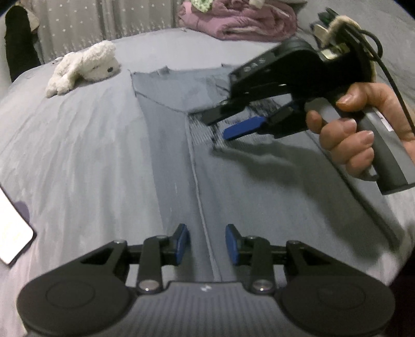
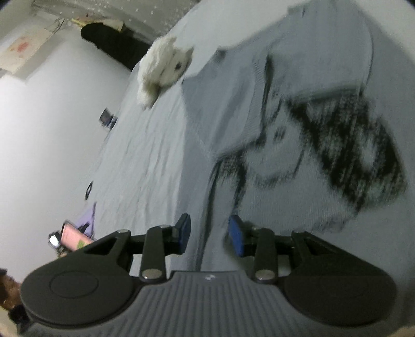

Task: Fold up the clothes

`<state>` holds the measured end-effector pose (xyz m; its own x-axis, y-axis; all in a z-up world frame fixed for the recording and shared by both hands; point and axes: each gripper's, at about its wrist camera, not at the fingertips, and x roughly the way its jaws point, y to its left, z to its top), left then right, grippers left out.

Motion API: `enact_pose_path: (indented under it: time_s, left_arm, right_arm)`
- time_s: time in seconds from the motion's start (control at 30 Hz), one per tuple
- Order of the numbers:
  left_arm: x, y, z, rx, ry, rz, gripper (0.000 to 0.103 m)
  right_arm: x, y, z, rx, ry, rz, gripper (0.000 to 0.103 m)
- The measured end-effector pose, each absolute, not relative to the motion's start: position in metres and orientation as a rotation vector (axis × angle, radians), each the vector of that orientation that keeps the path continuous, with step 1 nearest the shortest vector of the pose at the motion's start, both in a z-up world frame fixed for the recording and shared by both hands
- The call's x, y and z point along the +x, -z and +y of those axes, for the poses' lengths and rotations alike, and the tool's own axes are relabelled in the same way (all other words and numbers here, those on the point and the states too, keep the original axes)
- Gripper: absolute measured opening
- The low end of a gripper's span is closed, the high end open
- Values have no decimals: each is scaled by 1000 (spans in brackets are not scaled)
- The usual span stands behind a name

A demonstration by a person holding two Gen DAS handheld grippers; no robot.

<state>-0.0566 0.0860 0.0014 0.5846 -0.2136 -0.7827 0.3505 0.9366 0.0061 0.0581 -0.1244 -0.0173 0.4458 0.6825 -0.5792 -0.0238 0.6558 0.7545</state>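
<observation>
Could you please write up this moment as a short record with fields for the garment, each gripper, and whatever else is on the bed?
garment: grey sweater with a black knitted pattern, lying spread on the bed, one side folded inward
left gripper: open, empty, above the fold edge near the hem
right gripper: open, held in a hand over the sweater's chest
other items: white plush toy, pink bedding pile, phone at the left edge
fold status: partly done
</observation>
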Motion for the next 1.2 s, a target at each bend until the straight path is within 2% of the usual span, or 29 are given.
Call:
enact_pose_path:
  time_s: [0.07,0.13,0.2,0.27,0.33,0.4,0.77,0.97,1.07,1.2]
  left_arm:
    - [-65,-1,87,173,315,885,30]
    - [-73,-1,88,180,299,883,28]
    - [-81,-1,89,187,284,880,23]
    - [-89,-1,90,194,268,877,10]
    - [-97,-1,91,201,252,874,7]
    - [-105,-1,92,208,237,871,7]
    - [-100,-24,77,185,327,891,7]
    - [-96,-11,65,151,520,998,8]
    - [-94,-10,69,156,545,983,8]
    - [-80,-14,81,132,509,954,10]
  right_arm:
    - [45,23,-114,749,-516,1055,36]
    - [34,31,-104,745,-544,1080,30]
    - [24,37,-97,766,-578,1085,29]
    - [19,42,-96,802,-607,1074,28]
    - [17,46,-95,836,-625,1068,17]
    - [16,40,-94,820,-627,1059,11]
    - [12,6,-94,650,-613,1009,10]
    - [16,15,-109,593,-547,1037,10]
    - [18,23,-121,588,-499,1063,16]
    - [15,20,-127,593,-506,1052,17]
